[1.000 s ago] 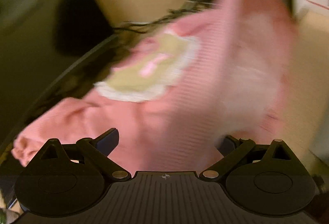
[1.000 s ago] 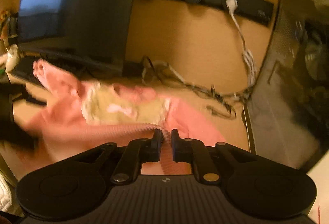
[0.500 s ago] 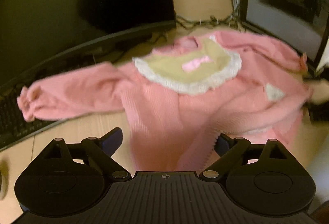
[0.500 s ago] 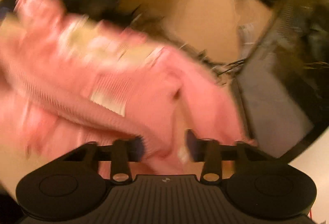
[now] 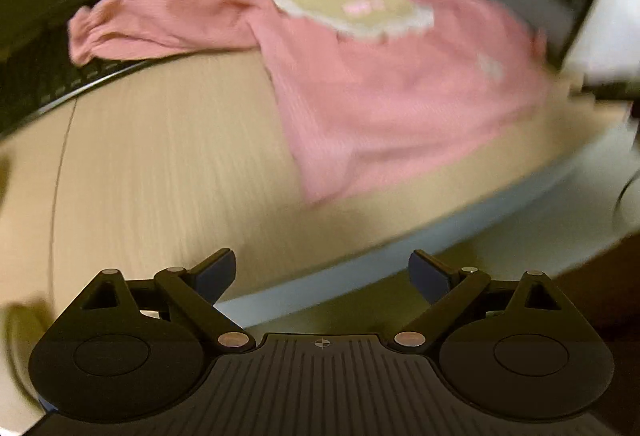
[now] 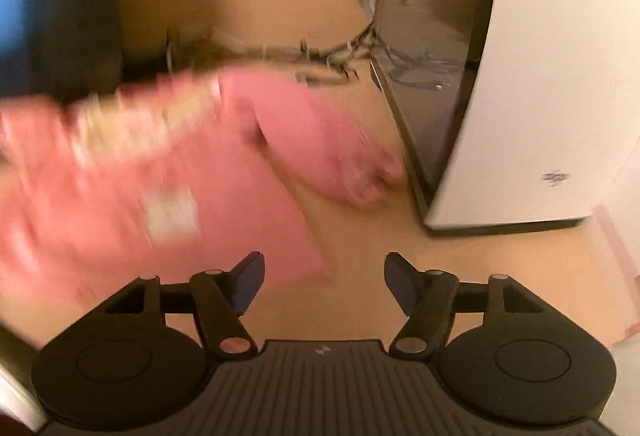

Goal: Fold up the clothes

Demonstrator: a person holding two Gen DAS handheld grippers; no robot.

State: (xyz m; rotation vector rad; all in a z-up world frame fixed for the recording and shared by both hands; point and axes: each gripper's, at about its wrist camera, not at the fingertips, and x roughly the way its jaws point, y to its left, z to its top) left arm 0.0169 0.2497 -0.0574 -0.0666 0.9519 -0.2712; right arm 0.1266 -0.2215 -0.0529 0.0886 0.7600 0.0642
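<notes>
— On the desk [image 5: 160, 164], what's changed?
— Pink sweater [image 5: 392, 88] lies released now; right gripper [image 6: 324, 276] is opening, empty. Left gripper [image 5: 320, 272] has pulled back, spread wide, opening further

On the pale wooden surface [image 5: 160, 164], a black keyboard [image 5: 36, 84] sits at nine o'clock, tangled cables [image 6: 360, 52] at twelve, a white computer case [image 6: 520, 96] at two.
</notes>
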